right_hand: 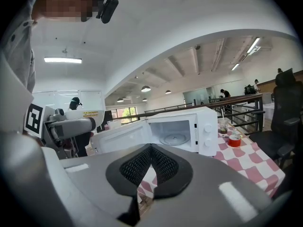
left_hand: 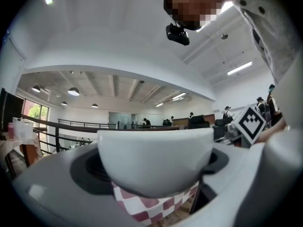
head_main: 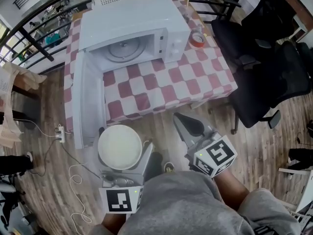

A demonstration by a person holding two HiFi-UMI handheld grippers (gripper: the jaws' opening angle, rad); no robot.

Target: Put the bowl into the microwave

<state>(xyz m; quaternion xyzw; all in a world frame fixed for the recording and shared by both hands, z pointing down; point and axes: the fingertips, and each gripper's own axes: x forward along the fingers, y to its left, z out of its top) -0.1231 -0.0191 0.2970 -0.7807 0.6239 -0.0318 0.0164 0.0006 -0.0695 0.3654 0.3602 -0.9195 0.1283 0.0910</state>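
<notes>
Well, the left gripper (head_main: 126,155) has its jaws clamped on the white bowl (head_main: 119,146), held off the checked table (head_main: 166,89) just beside the microwave's (head_main: 142,26) open door (head_main: 87,99). The right gripper (head_main: 186,127) hangs alongside, jaws pressed together, seemingly with nothing between them.

Head view: round white ceramic bowl (head_main: 120,147) covers left gripper (head_main: 124,153) fingertips, so grip contact is not visible there. Black office chair (head_main: 271,80), right of white microwave oven (head_main: 132,31), cut by frame edge. Microwave dial markings too small to read.
</notes>
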